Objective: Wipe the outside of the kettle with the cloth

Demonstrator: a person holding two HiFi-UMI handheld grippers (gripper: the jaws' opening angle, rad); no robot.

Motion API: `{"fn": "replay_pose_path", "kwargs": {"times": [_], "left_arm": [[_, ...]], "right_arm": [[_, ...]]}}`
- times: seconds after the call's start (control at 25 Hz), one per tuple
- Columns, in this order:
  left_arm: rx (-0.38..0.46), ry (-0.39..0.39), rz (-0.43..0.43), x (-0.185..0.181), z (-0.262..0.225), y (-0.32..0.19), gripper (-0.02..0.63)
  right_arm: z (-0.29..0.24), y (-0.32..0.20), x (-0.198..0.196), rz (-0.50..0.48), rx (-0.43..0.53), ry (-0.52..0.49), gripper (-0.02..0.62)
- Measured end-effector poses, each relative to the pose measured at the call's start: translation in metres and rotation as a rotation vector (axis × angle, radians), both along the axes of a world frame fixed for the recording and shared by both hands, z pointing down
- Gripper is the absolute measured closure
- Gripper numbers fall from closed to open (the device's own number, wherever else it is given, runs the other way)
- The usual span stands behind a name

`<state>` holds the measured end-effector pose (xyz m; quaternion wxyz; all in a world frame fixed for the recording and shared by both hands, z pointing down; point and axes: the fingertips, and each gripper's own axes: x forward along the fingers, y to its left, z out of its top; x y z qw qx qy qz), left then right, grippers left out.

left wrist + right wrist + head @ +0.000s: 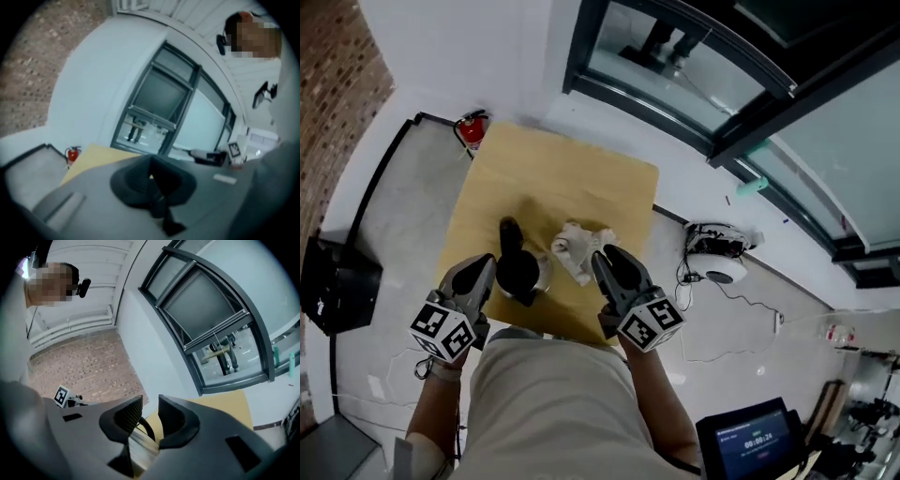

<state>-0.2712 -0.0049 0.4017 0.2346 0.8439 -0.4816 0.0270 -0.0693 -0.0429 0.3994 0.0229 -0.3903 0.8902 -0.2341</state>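
Pinching the crumpled white cloth (579,246) just ahead would need the barely parted, empty right gripper (602,257) wider; left gripper (487,267) is clenched.

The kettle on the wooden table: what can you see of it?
The kettle stands upright near the front edge of the light wooden table. From above it shows a black top, a black handle reaching away from the person, and a sliver of shiny metal body on its right. A crumpled white cloth lies close beside that side; whether they touch is unclear. The left tongs and right tongs flank it without gripping it.
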Motion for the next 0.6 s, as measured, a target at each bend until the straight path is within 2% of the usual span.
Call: {"fn": "replay_pose_path", "kwargs": {"times": [0.08, 0.16, 0.28, 0.48, 0.6], "left_arm": [[0.046, -0.137, 0.081, 0.030, 0.003, -0.014, 0.607], [0.097, -0.215, 0.152, 0.055, -0.002, -0.025, 0.607], [0.118, -0.246, 0.233, 0.079, -0.003, -0.028, 0.607], [0.166, -0.391, 0.334, 0.104, 0.016, -0.023, 0.607], [0.181, -0.380, 0.345, 0.105, 0.017, -0.023, 0.607]], "right_arm": [[-0.003, -0.003, 0.013, 0.030, -0.005, -0.012, 0.482], [-0.006, -0.003, 0.022, 0.053, 0.004, -0.010, 0.482], [-0.008, 0.008, 0.029, 0.088, 0.023, 0.036, 0.504], [-0.001, 0.013, 0.046, 0.126, 0.022, 0.085, 0.526], [0.003, 0.017, 0.050, 0.143, 0.030, 0.106, 0.531]]}}
